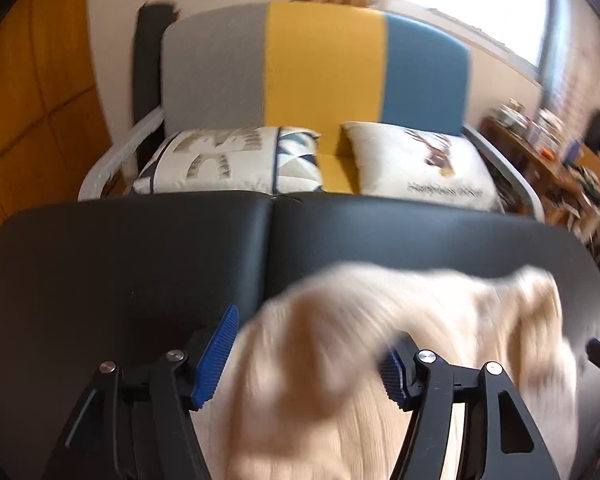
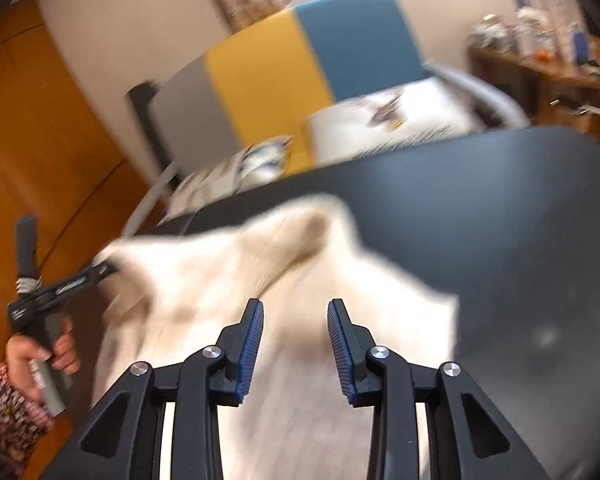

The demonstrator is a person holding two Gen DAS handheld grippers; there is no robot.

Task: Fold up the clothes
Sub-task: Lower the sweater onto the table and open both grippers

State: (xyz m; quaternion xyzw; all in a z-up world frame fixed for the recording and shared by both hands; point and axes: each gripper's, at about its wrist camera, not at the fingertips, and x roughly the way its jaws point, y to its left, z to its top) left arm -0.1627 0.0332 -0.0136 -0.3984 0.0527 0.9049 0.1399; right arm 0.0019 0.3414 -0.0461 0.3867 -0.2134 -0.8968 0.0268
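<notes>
A blurred cream ribbed knit garment [image 1: 380, 360] lies rumpled on the black padded table [image 1: 140, 260]; the left gripper [image 1: 306, 354] straddles a fold, jaws apart, while the right gripper [image 2: 296, 346] hovers above it, jaws parted and empty.

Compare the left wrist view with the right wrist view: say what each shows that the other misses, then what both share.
Left wrist only: the left gripper head-on, jaws open with cloth between them.
Right wrist only: the right gripper, jaws apart above the cloth, and a hand holding the other gripper's handle.
Both: the cream garment on the black table, with the grey, yellow and blue sofa behind.
</notes>
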